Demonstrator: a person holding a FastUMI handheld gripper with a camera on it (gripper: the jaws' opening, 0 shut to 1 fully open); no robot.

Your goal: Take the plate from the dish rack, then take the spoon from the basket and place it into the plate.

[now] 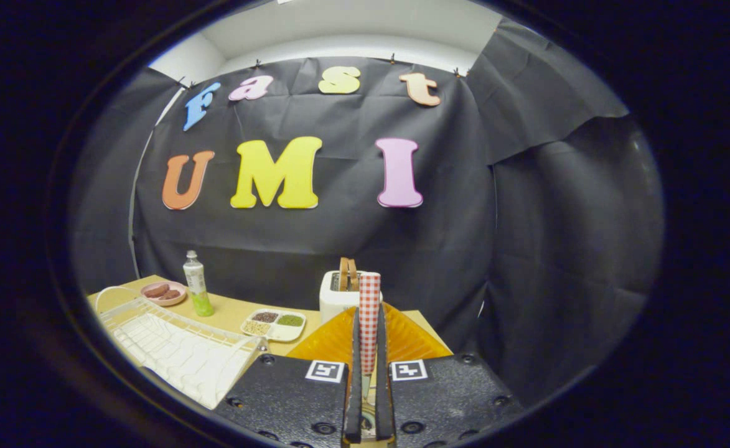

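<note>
The tool (368, 348) is almost fully closed, and both fingers (355, 373) press on a thin thing with a red-and-white checked pattern, the spoon (369, 311), as I judge from the task. It stands between the fingers and its checked handle sticks out ahead of them. Its long axis runs along the fingers, pointing forward and up toward the toaster (340, 295). The bowl end is hidden low between the fingers.

An orange plate (408, 339) lies on the bench (228, 314) just under and ahead of the fingers, to both sides of the spoon. The white dish rack (172, 342) stands to the left and looks empty.

So I think the plate is already taken out of the rack and the spoon is already picked up. What is left is to lower the spoon into the plate and let it go. I cannot see the basket here.

Farther back on the bench are a bottle (195, 283), a pink dish (164, 292) and a tray (275, 324) with compartments.
</note>
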